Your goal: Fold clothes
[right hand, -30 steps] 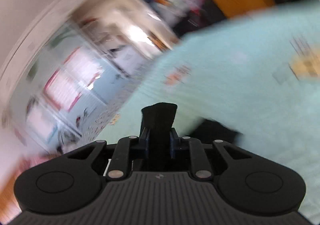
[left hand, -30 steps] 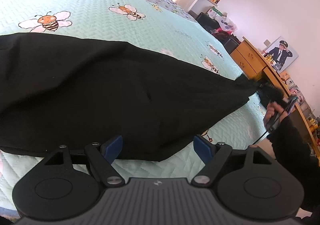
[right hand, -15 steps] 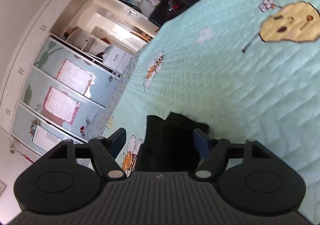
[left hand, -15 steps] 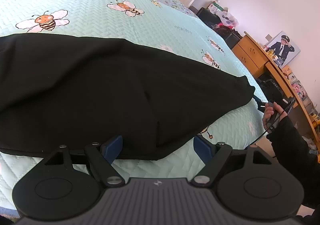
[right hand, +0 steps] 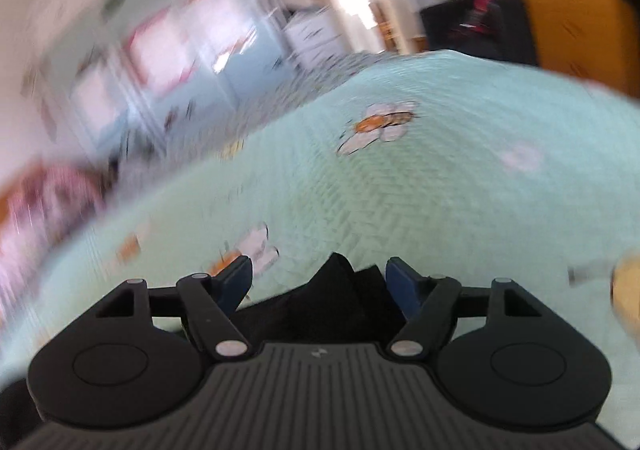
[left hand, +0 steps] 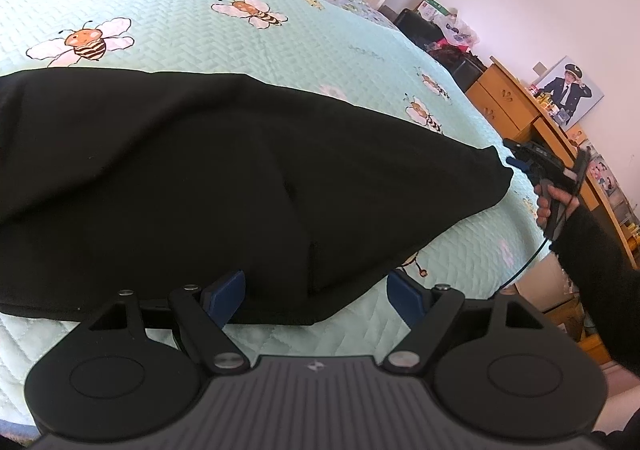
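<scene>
Black garment (left hand: 200, 186) spread flat on the bed (left hand: 240, 38).
Left gripper (left hand: 316, 292) wide open over its near hem, holding nothing; right gripper (right hand: 318, 280) open, loose corner between unpressed fingers.

A plain black cloth garment (left hand: 208, 178) lies on a mint-green quilted bedspread (left hand: 192, 10) with a chevron stitch and orange-and-black-striped, white-winged bees, while the black-bodied left gripper (left hand: 316, 292) and right gripper (right hand: 319, 282) both carry blue finger pads (left hand: 226, 292).
</scene>
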The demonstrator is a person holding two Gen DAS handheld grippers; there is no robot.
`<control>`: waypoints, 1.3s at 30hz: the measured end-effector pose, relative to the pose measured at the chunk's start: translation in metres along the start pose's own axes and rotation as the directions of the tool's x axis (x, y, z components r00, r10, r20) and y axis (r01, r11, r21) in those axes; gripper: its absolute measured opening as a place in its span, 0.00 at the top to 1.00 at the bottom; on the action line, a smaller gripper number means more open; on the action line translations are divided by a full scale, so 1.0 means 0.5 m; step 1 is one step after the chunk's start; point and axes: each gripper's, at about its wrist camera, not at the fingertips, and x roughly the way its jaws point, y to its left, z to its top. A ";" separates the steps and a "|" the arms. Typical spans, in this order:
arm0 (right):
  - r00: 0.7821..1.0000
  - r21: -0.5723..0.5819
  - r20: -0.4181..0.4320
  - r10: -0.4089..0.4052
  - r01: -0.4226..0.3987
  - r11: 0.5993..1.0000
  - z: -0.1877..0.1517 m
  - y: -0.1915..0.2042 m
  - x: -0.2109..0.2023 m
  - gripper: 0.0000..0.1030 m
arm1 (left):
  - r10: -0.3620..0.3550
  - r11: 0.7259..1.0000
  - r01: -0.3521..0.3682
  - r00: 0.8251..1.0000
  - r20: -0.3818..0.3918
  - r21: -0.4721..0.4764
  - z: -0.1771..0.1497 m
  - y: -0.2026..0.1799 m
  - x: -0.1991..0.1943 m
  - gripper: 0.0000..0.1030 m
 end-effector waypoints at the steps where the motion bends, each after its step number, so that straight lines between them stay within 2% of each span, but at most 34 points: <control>1: 0.999 -0.054 -0.034 0.000 -0.002 0.999 0.006 0.011 0.017 0.28 | 0.001 1.000 -0.001 1.000 -0.003 0.002 0.001 -0.001 0.002 0.21; 3: 0.997 -0.119 -0.081 0.002 -0.012 0.993 0.013 0.030 0.038 0.35 | 0.001 1.000 -0.001 1.000 -0.007 0.003 0.002 -0.001 0.005 0.21; 5: 0.992 -0.153 -0.129 -0.017 -0.003 0.988 0.015 0.039 0.059 0.56 | 0.000 1.000 0.000 1.000 -0.010 0.004 0.004 0.001 0.005 0.21; 6: 0.987 -0.170 -0.151 -0.046 0.019 0.985 0.014 0.040 0.070 0.63 | -0.001 1.000 0.001 1.000 -0.010 0.004 0.004 0.002 0.005 0.21; 7: 0.984 -0.176 -0.169 -0.063 0.033 0.984 0.013 0.038 0.076 0.80 | -0.001 1.000 0.001 1.000 -0.010 0.004 0.005 0.003 0.005 0.21; 8: 0.980 -0.178 -0.184 -0.075 0.042 0.983 0.012 0.035 0.080 0.91 | 0.000 1.000 0.000 1.000 -0.009 0.003 0.005 0.004 0.004 0.21; 10: 0.984 -0.180 -0.163 -0.073 0.043 0.983 0.014 0.035 0.069 0.94 | 0.001 1.000 0.000 1.000 -0.009 0.001 0.004 0.006 0.003 0.21; 13: 0.999 -0.112 -0.049 -0.014 0.008 0.994 0.035 0.031 0.024 0.94 | 0.001 1.000 -0.001 1.000 -0.009 -0.001 0.003 0.007 0.004 0.21; 16: 0.997 -0.012 0.076 0.035 -0.034 0.999 0.048 0.017 -0.003 0.94 | 0.000 1.000 0.000 1.000 -0.011 0.000 0.005 0.007 0.008 0.21; 17: 0.997 0.005 0.072 0.023 -0.023 1.000 0.046 0.014 0.007 0.94 | 0.001 1.000 -0.001 1.000 -0.013 0.002 0.005 0.006 0.010 0.21; 18: 1.000 0.022 0.024 -0.001 0.000 1.000 0.039 0.009 0.029 0.94 | 0.001 1.000 -0.001 1.000 -0.012 0.003 0.005 0.005 0.011 0.21; 20: 0.994 0.061 -0.093 -0.055 0.061 0.996 0.024 -0.005 0.075 0.80 | -0.001 1.000 0.001 1.000 -0.009 0.001 0.004 0.005 0.008 0.21; 21: 0.986 0.083 -0.142 -0.085 0.097 0.992 0.012 -0.014 0.092 0.78 | -0.001 1.000 0.001 1.000 -0.008 0.000 0.004 0.005 0.006 0.21; 23: 0.987 0.127 -0.127 -0.100 0.116 0.985 -0.005 -0.025 0.085 0.64 | 0.001 1.000 -0.001 1.000 -0.008 -0.002 0.002 0.007 0.004 0.21; 25: 0.993 0.176 -0.048 -0.108 0.115 0.978 -0.014 -0.032 0.045 0.51 | 0.002 1.000 -0.002 1.000 -0.009 -0.005 0.001 0.010 0.003 0.21; 26: 0.993 0.195 0.000 -0.119 0.116 0.974 -0.018 -0.034 0.017 0.49 | 0.001 1.000 -0.001 1.000 -0.008 -0.007 0.001 0.011 0.003 0.21; 29: 0.985 0.253 0.110 -0.134 0.102 0.962 -0.037 -0.034 -0.064 0.47 | -0.005 1.000 0.005 1.000 -0.003 -0.008 0.002 0.011 0.006 0.21; 31: 0.984 0.272 0.144 -0.105 0.063 0.960 -0.061 -0.024 -0.095 0.47 | -0.013 1.000 0.013 1.000 0.001 -0.005 0.001 0.008 0.009 0.21; 32: 0.985 0.269 0.148 -0.087 0.045 0.962 -0.073 -0.017 -0.100 0.47 | -0.017 1.000 0.017 1.000 0.003 -0.005 0.001 0.006 0.010 0.21; 34: 0.992 0.206 0.086 -0.095 0.075 0.976 -0.098 0.002 -0.078 0.47 | -0.019 1.000 0.019 1.000 0.006 -0.001 0.000 0.002 0.009 0.21; 36: 0.985 0.188 -0.013 -0.173 0.172 0.967 -0.112 -0.003 -0.033 0.50 | -0.022 1.000 0.022 1.000 0.011 0.001 -0.002 0.000 0.002 0.21; 39: 0.985 0.306 0.052 -0.162 0.138 0.942 -0.128 -0.008 -0.049 0.52 | -0.023 1.000 0.024 0.999 0.024 -0.005 -0.009 0.000 -0.015 0.21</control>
